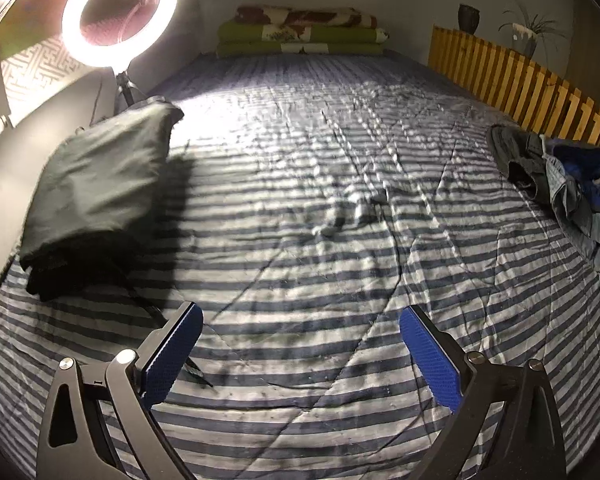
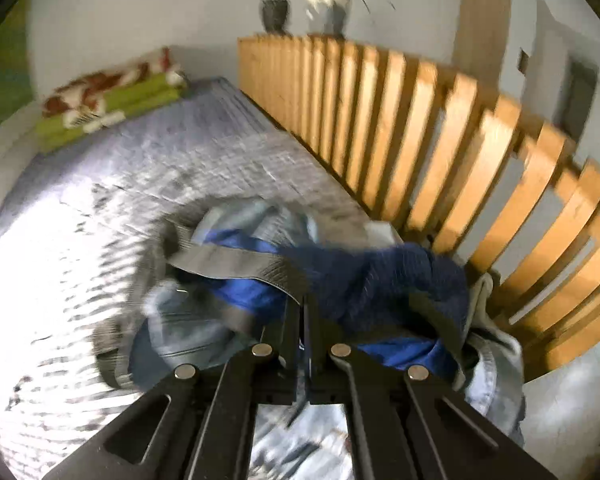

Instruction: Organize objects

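Left gripper (image 1: 300, 316): jaws wide apart, nothing between them, held over the striped bedspread (image 1: 300, 208). Blue pads (image 1: 428, 356) face each other across bare cloth.

Right gripper (image 2: 304, 304): jaws pressed together, only a thin slit between them. Tips sit at the edge of a dark blue garment (image 2: 380, 276), which drapes from the tips. Looks clamped on that garment, though motion blur softens the contact.

Clothes pile (image 2: 220, 312): denim, grey and blue pieces heaped on the bed, just beside the wooden slat rail (image 2: 440, 152). Same pile shows at the far right edge of the left wrist view (image 1: 572, 192), well apart from the left gripper.

Folded dark garment (image 1: 96, 192): lies on the left side of the bed, near the ring light (image 1: 120, 12), its near end resting on darker cloth.

Head of bed: stack of folded blankets (image 1: 300, 36), green with a red-and-white one on top, against the wall.

Behind the rail: a dark vase (image 1: 468, 18) and a potted plant (image 1: 528, 36).
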Motion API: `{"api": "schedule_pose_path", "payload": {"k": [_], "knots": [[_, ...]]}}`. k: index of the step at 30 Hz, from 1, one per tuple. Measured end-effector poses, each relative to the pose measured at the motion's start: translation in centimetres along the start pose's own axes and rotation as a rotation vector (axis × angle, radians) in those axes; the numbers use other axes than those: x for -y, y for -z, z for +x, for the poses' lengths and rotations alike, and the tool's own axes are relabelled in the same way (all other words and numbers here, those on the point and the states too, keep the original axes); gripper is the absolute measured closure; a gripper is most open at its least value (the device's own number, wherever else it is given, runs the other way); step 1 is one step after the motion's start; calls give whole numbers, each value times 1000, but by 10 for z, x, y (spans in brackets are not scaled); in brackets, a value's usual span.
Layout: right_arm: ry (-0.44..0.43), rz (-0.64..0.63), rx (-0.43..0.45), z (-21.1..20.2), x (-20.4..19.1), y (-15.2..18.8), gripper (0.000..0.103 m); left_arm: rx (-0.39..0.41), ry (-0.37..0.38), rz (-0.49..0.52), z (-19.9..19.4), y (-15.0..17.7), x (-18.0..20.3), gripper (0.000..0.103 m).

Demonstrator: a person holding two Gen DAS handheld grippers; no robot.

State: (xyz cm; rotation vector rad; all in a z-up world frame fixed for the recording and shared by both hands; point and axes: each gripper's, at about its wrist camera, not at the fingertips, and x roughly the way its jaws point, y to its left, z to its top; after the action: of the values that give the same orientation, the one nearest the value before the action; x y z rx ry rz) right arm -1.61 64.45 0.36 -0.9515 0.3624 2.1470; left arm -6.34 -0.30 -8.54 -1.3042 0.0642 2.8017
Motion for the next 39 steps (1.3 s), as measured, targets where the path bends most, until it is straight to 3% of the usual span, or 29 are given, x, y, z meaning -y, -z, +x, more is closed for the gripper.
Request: {"api": "schedule_pose_path", "payload": {"k": [3,12,17,20,23,27,29,31,33,35,39], "knots": [[-54,-38,50,-38,-23,-6,102,55,-21,10,-16,-3,-2,2],[-351,-204,180,-189,-128,-6,102,183,-35,26,-69,-7,-12,3],[-456,-268,226,-236,-169,11,102,224,-39,7,-92,-5,-29,3],[-497,-276,187,-227,-187,30,102,224,-33,2,-100,-2,-39,3],[-548,-275,86,-189,-208,53,102,221,-35,16,-104,2,-38,3],[-633,-301,-50,-145,-254,90,102,219,-1,98,-106,3,-12,2],[-626,-377,-98,-125,-282,108,101,199,12,151,-102,3,4,1],[-576,-447,-129,-109,-301,126,95,165,28,215,-91,5,22,1],[-582,-431,-195,-93,-298,136,73,116,40,279,-75,8,43,1],[-585,-394,-201,-85,-284,142,57,83,63,347,-59,11,63,1],[-596,-257,-214,-70,-241,147,55,33,56,410,-26,11,99,1]]}}
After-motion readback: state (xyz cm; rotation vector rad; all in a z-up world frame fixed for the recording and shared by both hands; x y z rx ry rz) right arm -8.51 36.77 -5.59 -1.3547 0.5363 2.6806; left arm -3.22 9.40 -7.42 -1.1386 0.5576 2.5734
